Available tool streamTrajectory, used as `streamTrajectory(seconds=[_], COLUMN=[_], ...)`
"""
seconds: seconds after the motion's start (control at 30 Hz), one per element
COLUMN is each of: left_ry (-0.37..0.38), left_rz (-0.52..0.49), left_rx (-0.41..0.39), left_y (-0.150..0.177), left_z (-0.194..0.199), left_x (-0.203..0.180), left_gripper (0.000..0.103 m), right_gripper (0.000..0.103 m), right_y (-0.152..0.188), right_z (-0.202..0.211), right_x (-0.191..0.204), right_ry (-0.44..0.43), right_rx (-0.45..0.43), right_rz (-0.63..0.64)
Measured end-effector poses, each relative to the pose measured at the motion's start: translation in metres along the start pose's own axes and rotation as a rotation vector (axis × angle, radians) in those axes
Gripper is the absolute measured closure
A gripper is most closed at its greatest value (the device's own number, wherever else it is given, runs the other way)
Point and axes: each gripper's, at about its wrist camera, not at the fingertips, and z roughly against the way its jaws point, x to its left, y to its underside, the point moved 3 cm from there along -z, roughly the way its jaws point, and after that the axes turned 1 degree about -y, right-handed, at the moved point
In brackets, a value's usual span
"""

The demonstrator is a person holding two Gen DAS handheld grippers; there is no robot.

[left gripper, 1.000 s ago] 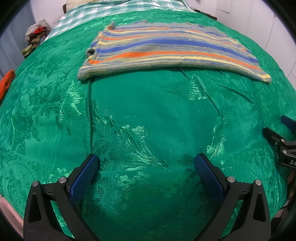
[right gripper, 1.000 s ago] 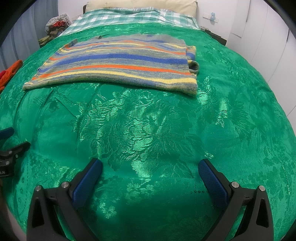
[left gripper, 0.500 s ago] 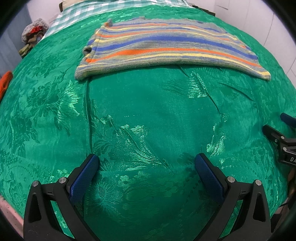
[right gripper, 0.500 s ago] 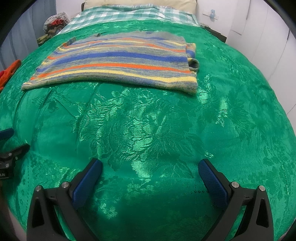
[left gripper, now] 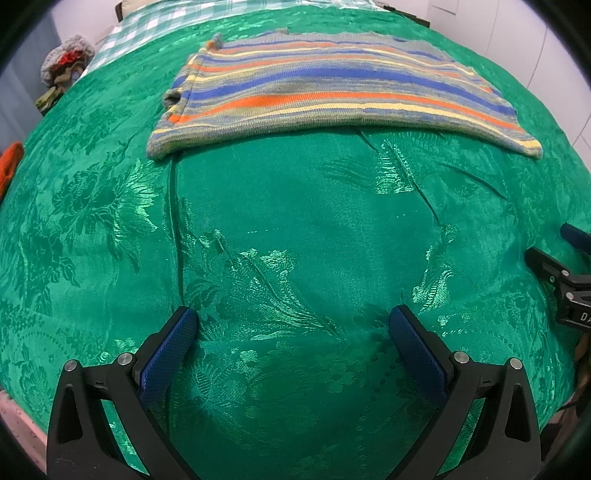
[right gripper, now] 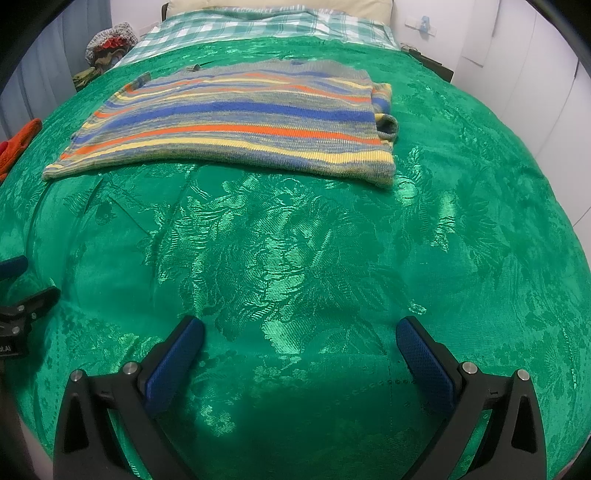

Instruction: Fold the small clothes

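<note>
A striped knit sweater (left gripper: 332, 92) in grey, blue, orange and yellow lies folded flat on the green bedspread (left gripper: 295, 221), far ahead of both grippers. It appears in the right wrist view as the same sweater (right gripper: 240, 125), with a sleeve cuff showing at its right edge. My left gripper (left gripper: 293, 325) hovers open over bare bedspread, well short of the sweater. My right gripper (right gripper: 299, 332) is also open, with nothing between its blue pads. The right gripper (left gripper: 561, 266) shows at the right edge of the left wrist view.
A checked green-and-white sheet (right gripper: 258, 22) and a pillow (right gripper: 280, 5) lie at the head of the bed. A pile of knitted items (right gripper: 109, 38) sits at the far left, an orange garment (right gripper: 18, 144) at the left edge. White walls (right gripper: 535, 92) bound the right side.
Both grippers have moved slightly forward toward the sweater, which now looks a little larger and nearer. Neither gripper has changed its opening.
</note>
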Motion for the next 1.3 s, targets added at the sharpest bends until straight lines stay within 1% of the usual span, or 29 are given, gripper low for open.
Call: streamTrajectory(seconds=[0.27, 0.4, 0.43, 0.47, 0.53, 0.57, 0.6, 0.67, 0.73, 0.77, 0.8, 0.83, 0.87, 0.9, 0.97, 1.0, 1.07, 1.1, 1.13, 1.17, 1.2, 1.23, 1.27, 1.3], left_ry=[0.002, 0.011, 0.006, 0.004, 0.02, 0.037, 0.057, 0.149, 0.234, 0.303, 0.328, 0.334, 0.33, 0.331, 0.326, 0.321, 0.327, 0.343, 0.355, 0.357, 0.35, 0.379, 0.414, 0.423], left_rz=[0.004, -0.001, -0.009, -0.025, -0.077, -0.112, -0.138, -0.203, -0.262, -0.304, -0.329, -0.351, -0.371, -0.377, -0.382, -0.384, -0.392, -0.403, -0.422, -0.433, -0.425, -0.394, -0.336, -0.3], left_rx=[-0.003, 0.011, 0.0, -0.044, -0.123, -0.156, -0.173, -0.201, -0.199, -0.204, -0.21, -0.213, -0.209, -0.198, -0.148, -0.139, -0.165, -0.175, -0.181, -0.183, -0.193, -0.202, -0.222, -0.242], left_y=[-0.002, -0.009, -0.011, -0.016, -0.027, -0.036, -0.044, -0.068, -0.088, -0.101, -0.108, -0.117, -0.128, -0.134, -0.148, -0.152, -0.158, -0.161, -0.162, -0.163, -0.166, -0.169, -0.173, -0.174], left_z=[0.0, 0.015, 0.022, 0.035, 0.053, 0.06, 0.063, 0.063, 0.056, 0.05, 0.044, 0.036, 0.023, 0.013, -0.012, -0.019, -0.024, -0.023, -0.023, -0.022, -0.02, -0.015, -0.004, 0.005], left_x=[0.001, 0.004, 0.003, -0.002, -0.019, -0.032, -0.043, -0.079, -0.111, -0.135, -0.149, -0.163, -0.179, -0.187, -0.203, -0.208, -0.213, -0.215, -0.219, -0.22, -0.218, -0.214, -0.198, -0.185], left_gripper=[0.001, 0.002, 0.002, 0.002, 0.002, 0.002, 0.002, 0.002, 0.002, 0.002, 0.002, 0.002, 0.004, 0.01, 0.022, 0.024, 0.027, 0.045, 0.061, 0.095, 0.095, 0.096, 0.096, 0.096], right_gripper=[0.0, 0.0, 0.0, 0.0, 0.0, 0.0, 0.0, 0.0, 0.0, 0.001, 0.004, 0.007, 0.012, 0.018, 0.024, 0.027, 0.029, 0.031, 0.036, 0.055, 0.091, 0.093, 0.094, 0.094], right_y=[-0.002, -0.006, -0.009, -0.014, -0.026, -0.041, -0.053, -0.087, -0.128, -0.146, -0.16, -0.174, -0.187, -0.198, -0.216, -0.223, -0.235, -0.241, -0.246, -0.251, -0.255, -0.259, -0.262, -0.27], right_z=[-0.001, 0.005, 0.009, 0.013, 0.026, 0.036, 0.039, 0.037, 0.02, 0.008, -0.005, -0.02, -0.036, -0.053, -0.086, -0.098, -0.114, -0.12, -0.127, -0.132, -0.137, -0.139, -0.138, -0.132], right_x=[0.0, -0.003, -0.005, -0.009, -0.023, -0.039, -0.049, -0.076, -0.106, -0.12, -0.13, -0.14, -0.149, -0.155, -0.159, -0.162, -0.165, -0.162, -0.157, -0.153, -0.148, -0.145, -0.142, -0.136], right_ry=[-0.001, -0.019, -0.042, -0.069, -0.125, -0.156, -0.167, -0.205, -0.265, -0.312, -0.357, -0.394, -0.434, -0.477, -0.526, -0.532, -0.567, -0.598, -0.636, -0.651, -0.635, -0.605, -0.578, -0.576], right_rx=[0.013, 0.025, 0.037, 0.042, 0.003, -0.044, -0.062, -0.078, -0.061, -0.043, -0.017, 0.011, 0.049, 0.096, 0.182, 0.195, 0.188, 0.189, 0.197, 0.204, 0.206, 0.206, 0.2, 0.173], right_rz=[0.001, -0.008, -0.003, -0.012, -0.061, -0.099, -0.112, -0.133, -0.168, -0.196, -0.222, -0.256, -0.288, -0.308, -0.334, -0.35, -0.39, -0.406, -0.419, -0.424, -0.423, -0.419, -0.415, -0.401])
